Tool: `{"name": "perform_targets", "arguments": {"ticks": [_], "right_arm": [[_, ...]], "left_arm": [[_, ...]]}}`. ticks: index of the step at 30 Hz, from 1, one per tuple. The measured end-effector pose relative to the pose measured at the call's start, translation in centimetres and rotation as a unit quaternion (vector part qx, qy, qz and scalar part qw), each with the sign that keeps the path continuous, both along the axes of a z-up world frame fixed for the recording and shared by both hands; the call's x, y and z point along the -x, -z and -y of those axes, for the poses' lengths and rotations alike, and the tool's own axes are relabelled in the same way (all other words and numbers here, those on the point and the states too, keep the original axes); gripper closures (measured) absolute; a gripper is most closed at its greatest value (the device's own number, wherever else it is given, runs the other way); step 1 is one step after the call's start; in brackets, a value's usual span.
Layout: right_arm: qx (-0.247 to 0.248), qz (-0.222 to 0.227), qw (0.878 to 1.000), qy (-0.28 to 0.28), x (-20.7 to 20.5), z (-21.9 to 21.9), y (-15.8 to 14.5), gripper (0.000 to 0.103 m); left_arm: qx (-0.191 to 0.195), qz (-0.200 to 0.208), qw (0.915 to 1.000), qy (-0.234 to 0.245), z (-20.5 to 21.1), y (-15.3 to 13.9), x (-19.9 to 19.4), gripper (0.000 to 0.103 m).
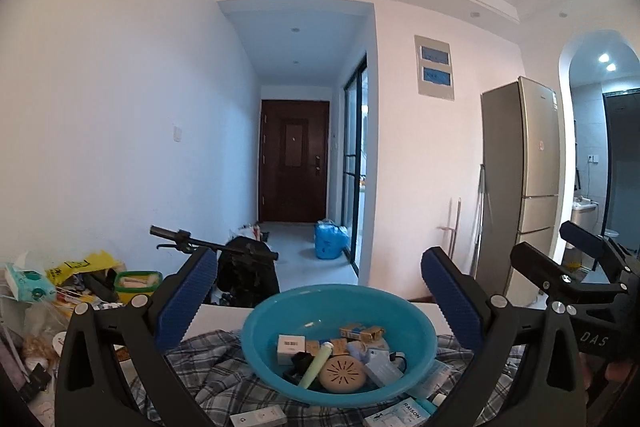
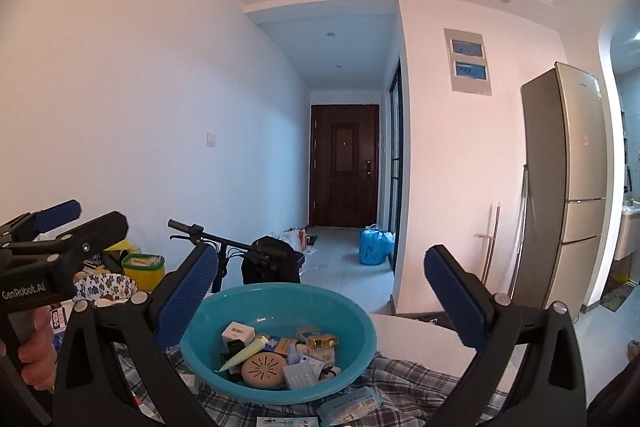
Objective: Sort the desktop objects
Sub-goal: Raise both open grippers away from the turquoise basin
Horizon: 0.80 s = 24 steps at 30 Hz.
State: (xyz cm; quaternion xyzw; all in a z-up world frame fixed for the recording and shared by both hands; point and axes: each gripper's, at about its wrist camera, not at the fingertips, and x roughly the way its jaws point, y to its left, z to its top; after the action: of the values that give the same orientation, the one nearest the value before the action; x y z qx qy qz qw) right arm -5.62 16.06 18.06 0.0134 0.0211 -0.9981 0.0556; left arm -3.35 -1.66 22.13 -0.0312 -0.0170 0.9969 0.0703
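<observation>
A teal plastic basin (image 1: 416, 331) (image 2: 352, 323) stands on a plaid cloth (image 1: 216, 371) (image 2: 408, 383). It holds several small items: a white box (image 1: 291, 343) (image 2: 238, 332), a pale green tube (image 1: 316, 363) (image 2: 245, 350), a round beige vented disc (image 1: 345, 374) (image 2: 264, 370) and gold packets (image 1: 362, 333) (image 2: 318, 338). My left gripper (image 1: 320, 287) is open and empty, raised behind the basin; it also shows in the right wrist view (image 2: 80, 223). My right gripper (image 2: 322, 279) is open and empty; it also shows at the right in the left wrist view (image 1: 560, 243).
Small boxes lie on the cloth in front of the basin (image 1: 412, 413) (image 2: 348, 405). Clutter sits at the left: tissue pack (image 1: 30, 283), yellow bag (image 1: 80, 265), green-lidded tub (image 1: 136, 283) (image 2: 144, 269), patterned bowl (image 2: 104, 285). Scooter handlebar (image 1: 208, 243) and fridge (image 2: 568, 187) stand beyond.
</observation>
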Motion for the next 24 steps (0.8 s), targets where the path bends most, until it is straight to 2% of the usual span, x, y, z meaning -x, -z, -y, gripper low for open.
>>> {"name": "perform_targets", "arguments": {"ticks": [6,13,17,21,24], "right_arm": [[-0.003,0.000,1.000,0.008,-0.9,0.1,0.3,0.000],[0.013,-0.018,1.000,0.003,-4.0,-1.0,0.7,0.000],[0.013,-0.002,1.000,-0.018,-4.8,-1.0,1.2,0.000],[0.023,0.018,1.000,-0.010,-4.8,-1.5,2.7,0.000],[0.029,0.039,0.999,-0.012,-5.0,-1.7,4.2,0.000]], "left_arm": [[-0.022,0.011,0.9996,0.011,1.4,-0.1,-0.9,0.000],[0.000,-0.016,0.9998,0.015,1.3,0.8,-3.6,0.000],[0.006,-0.020,0.9997,0.016,1.2,1.3,-5.0,0.000],[0.006,-0.008,0.9998,0.017,1.3,2.5,-5.8,0.000],[0.031,-0.001,0.9995,-0.009,1.0,4.4,-6.7,0.000]]}}
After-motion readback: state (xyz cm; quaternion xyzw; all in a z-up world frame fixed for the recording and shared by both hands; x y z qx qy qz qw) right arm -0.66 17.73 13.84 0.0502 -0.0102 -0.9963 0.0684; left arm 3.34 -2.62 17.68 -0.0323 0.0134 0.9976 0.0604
